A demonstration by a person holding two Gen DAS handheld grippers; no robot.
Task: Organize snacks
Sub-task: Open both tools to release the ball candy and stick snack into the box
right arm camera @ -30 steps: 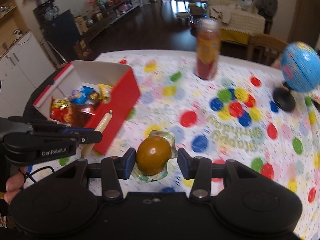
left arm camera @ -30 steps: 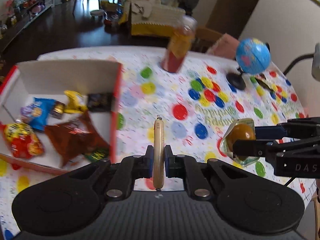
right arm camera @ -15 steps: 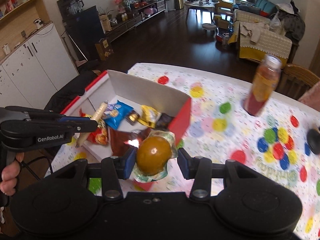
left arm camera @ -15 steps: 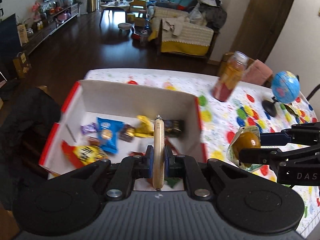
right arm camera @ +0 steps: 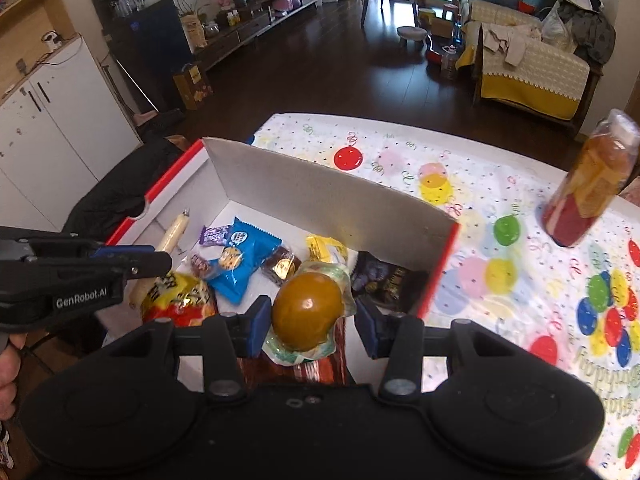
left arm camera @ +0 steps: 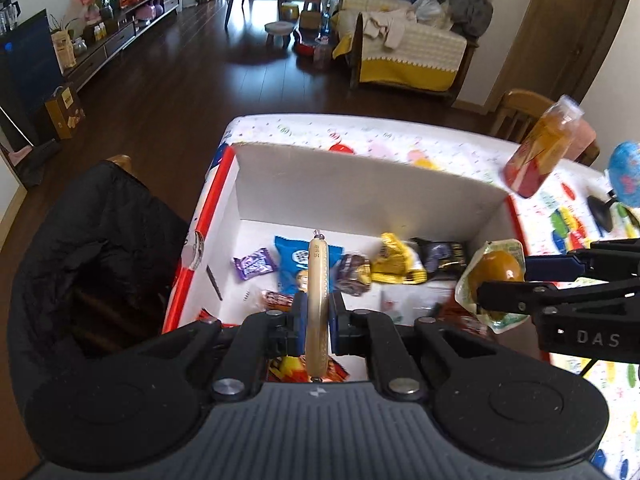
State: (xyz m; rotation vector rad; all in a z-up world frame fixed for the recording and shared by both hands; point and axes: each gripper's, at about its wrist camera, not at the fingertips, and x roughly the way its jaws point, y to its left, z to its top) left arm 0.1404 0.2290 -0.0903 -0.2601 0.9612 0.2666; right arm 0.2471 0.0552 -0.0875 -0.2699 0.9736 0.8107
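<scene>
2 snacks are in the air over the open box (right arm camera: 332, 196), 1 in each tool, so the step in hand looks like the drop-off of both into the carton. The left gripper (left arm camera: 318, 316) has its jaws pressed onto a pale sausage stick (left arm camera: 317, 280), which stands upright between the pads and rises above them; the right wrist view shows the same stick poking out past that tool at the box's left side. The right gripper (right arm camera: 310, 320) carries a wrapped brown egg (right arm camera: 308, 310) in a clear, crinkled pouch; the left pad touches the egg, while a gap shows beside the right pad, so the hold seems to rest on the pouch, and I cannot tell how firm it is. Below them the box, white inside with red outer walls, already holds a blue cookie packet (right arm camera: 240, 256), a purple candy (right arm camera: 214, 235), a yellow wrapper (left arm camera: 394, 266), a dark packet (left arm camera: 442, 254) and a red-and-yellow chip bag (right arm camera: 180, 300). The box sits at the corner of the balloon-print tablecloth (right arm camera: 500, 280), with a juice bottle (right arm camera: 592, 188) well apart. My judgement: next, lower each tool a little and spread its jaws over a bare patch of floor, keeping clear of the tall back wall.
</scene>
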